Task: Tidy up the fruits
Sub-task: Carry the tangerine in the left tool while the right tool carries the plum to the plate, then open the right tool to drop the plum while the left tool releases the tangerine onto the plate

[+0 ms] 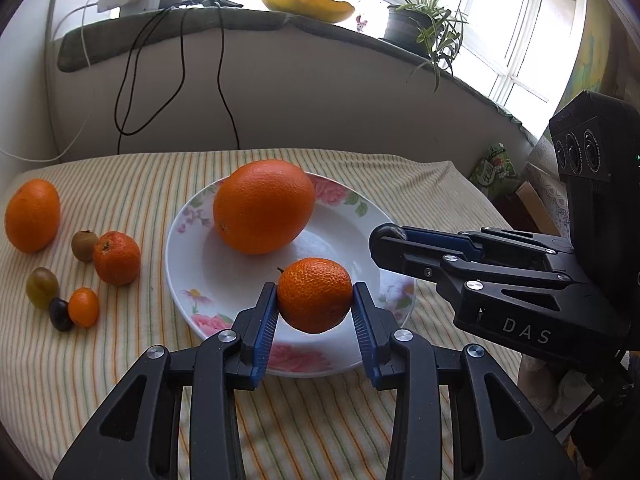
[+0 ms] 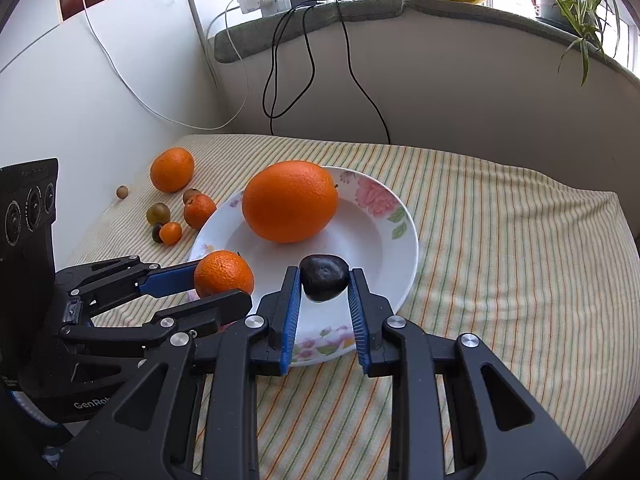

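Note:
A white floral plate [image 1: 188, 256] [image 2: 384, 240] sits on the striped cloth and holds a large orange [image 1: 263, 206] [image 2: 290, 201]. My left gripper [image 1: 315, 300] is shut on a mandarin [image 1: 315, 294] [image 2: 224, 273] over the plate's near rim. My right gripper [image 2: 324, 280] is shut on a small dark fruit [image 2: 323, 278] over the plate's near side; in the left wrist view it [image 1: 384, 240] comes in from the right, its load mostly hidden. Loose fruits lie left of the plate: an orange [image 1: 32, 215] [image 2: 172, 169], a mandarin [image 1: 117, 258] [image 2: 199, 210], a kumquat [image 1: 83, 307] [image 2: 171, 233].
More small fruits lie at the left: a brown one [image 1: 84, 245], a greenish one [image 1: 42, 288] [image 2: 158, 213], a dark one [image 1: 60, 314], a tiny tan ball [image 2: 122, 191]. Behind the table is a wall with hanging cables [image 1: 180, 68], a windowsill with a plant [image 1: 424, 20].

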Available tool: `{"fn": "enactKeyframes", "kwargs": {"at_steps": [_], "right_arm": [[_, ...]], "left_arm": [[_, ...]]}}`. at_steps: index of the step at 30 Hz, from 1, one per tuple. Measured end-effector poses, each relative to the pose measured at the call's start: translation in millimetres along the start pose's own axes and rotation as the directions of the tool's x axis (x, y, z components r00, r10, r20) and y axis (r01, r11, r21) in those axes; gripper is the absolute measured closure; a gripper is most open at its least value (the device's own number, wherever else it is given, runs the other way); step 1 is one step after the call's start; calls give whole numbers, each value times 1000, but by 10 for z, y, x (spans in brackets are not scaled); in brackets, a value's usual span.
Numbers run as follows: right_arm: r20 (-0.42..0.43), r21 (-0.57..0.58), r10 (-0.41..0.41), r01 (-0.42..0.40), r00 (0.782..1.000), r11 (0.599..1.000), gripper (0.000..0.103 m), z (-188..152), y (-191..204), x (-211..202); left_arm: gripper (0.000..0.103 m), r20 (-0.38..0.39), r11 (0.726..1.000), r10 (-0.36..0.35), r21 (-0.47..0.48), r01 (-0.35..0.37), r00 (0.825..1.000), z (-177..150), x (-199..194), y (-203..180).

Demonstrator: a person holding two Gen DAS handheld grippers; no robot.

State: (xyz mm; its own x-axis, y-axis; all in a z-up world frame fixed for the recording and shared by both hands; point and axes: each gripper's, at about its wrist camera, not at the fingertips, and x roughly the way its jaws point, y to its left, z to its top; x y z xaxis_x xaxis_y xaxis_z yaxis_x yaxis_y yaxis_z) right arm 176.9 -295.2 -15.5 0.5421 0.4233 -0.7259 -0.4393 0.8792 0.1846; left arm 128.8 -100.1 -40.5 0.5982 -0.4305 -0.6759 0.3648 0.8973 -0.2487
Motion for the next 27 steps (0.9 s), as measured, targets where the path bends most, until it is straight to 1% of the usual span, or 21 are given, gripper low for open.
{"fn": "enactKeyframes", "kwargs": {"at_steps": [6, 14, 19, 27], "right_arm": [[-3, 1, -8, 8, 1000, 1000, 78, 75, -130, 82], [-11, -11, -10, 10, 1000, 1000, 78, 152, -226, 169], [-18, -6, 15, -15, 1000, 1000, 78, 221, -273, 232], [-21, 4, 30, -30, 999, 1000, 78, 291, -300, 302]], "left_arm": [[68, -4, 1000, 6, 15, -6, 1000, 85, 124, -64], [67, -32, 1000, 7, 20, -6, 999, 83, 284, -108], [67, -30, 1000, 5, 26, -4, 1000, 122, 329, -120], [67, -25, 999, -8, 37, 9, 1000, 155, 385, -168]]}}
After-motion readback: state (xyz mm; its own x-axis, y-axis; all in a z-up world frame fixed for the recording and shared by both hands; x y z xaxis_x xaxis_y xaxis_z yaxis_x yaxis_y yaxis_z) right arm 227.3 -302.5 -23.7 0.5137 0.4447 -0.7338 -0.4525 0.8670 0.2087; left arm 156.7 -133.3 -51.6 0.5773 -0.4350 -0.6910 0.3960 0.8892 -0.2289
